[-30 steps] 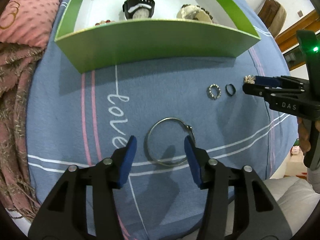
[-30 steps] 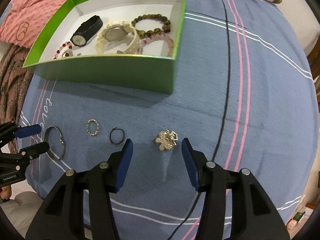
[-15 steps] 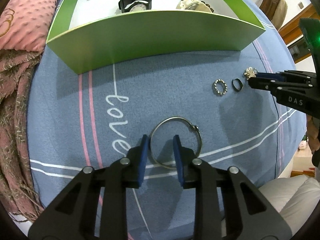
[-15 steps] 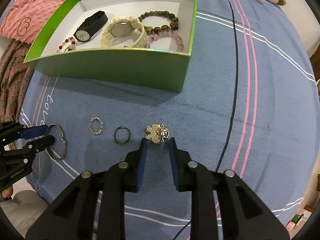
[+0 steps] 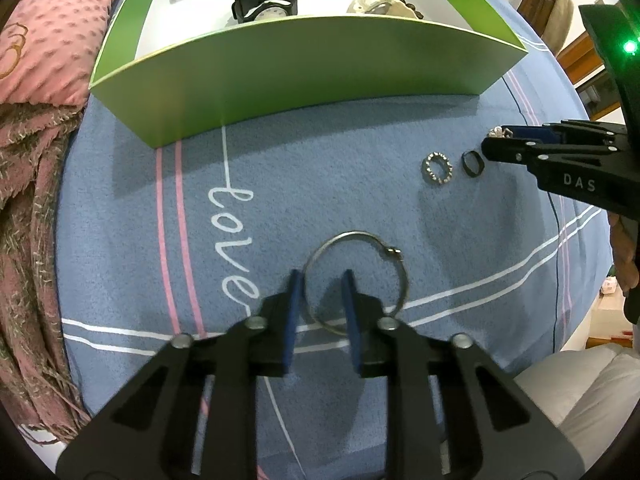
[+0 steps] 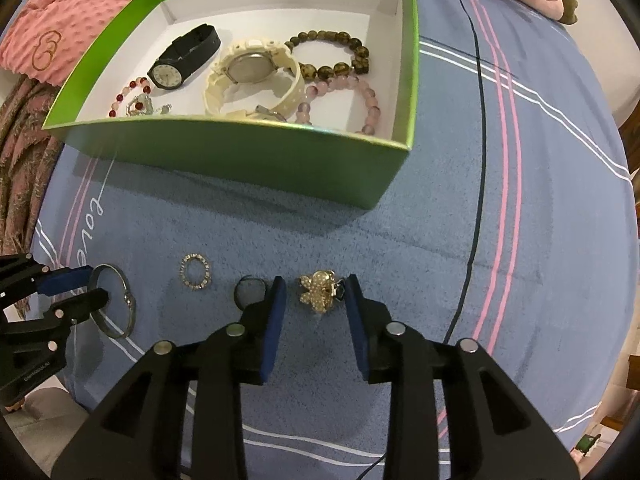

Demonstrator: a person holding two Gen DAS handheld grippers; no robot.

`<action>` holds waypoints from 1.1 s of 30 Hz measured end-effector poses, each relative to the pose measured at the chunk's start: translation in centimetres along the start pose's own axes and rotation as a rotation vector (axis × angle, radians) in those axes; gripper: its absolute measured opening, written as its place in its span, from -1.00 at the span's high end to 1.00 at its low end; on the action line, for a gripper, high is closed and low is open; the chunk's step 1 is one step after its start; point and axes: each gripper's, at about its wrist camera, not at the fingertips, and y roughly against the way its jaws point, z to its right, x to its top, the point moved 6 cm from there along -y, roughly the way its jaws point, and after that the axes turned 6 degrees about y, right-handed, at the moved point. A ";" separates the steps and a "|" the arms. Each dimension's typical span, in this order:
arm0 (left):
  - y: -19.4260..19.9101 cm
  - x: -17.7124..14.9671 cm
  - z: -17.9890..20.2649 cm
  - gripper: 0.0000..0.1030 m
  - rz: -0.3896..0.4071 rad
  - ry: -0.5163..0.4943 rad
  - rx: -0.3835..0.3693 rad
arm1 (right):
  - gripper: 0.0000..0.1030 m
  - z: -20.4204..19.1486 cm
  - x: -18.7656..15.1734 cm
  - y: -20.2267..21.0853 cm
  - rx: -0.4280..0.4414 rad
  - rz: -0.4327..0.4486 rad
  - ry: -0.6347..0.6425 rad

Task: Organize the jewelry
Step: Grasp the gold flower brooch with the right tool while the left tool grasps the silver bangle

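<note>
Leftmost, the left tongs (image 5: pixel 320 280) straddle the bangle's (image 5: pixel 356 282) near rim, narrowly parted with a gap showing. Next on the bed (image 6: pixel 520 264) lie a stone ring (image 6: pixel 195 271) and dark ring (image 6: pixel 250 289). Rightmost, the right tongs (image 6: pixel 316 292) sit part-open around the brooch (image 6: pixel 319 291), pads apart from it.

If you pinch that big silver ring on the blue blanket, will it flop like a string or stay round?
The silver bangle probably stays round: it looks like one thin metal hoop with a small clasp. It may slip, since the left gripper straddles only its thin, shiny rim. It likely feels light, being bare wire, and lying flat on the blanket it shouldn't roll.
</note>
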 end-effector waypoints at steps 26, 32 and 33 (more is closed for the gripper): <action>1.5 -0.1 -2.4 0.93 0.041 0.064 -0.007 | 0.60 1.4 -1.0 2.2 0.029 0.034 -0.010; 0.6 -0.1 -2.4 0.93 0.015 0.066 -0.008 | 0.60 1.1 -1.0 1.6 0.035 0.025 -0.019; 0.4 -0.2 -2.4 0.93 0.006 0.065 -0.007 | 0.60 1.0 -1.0 1.5 0.037 0.024 -0.020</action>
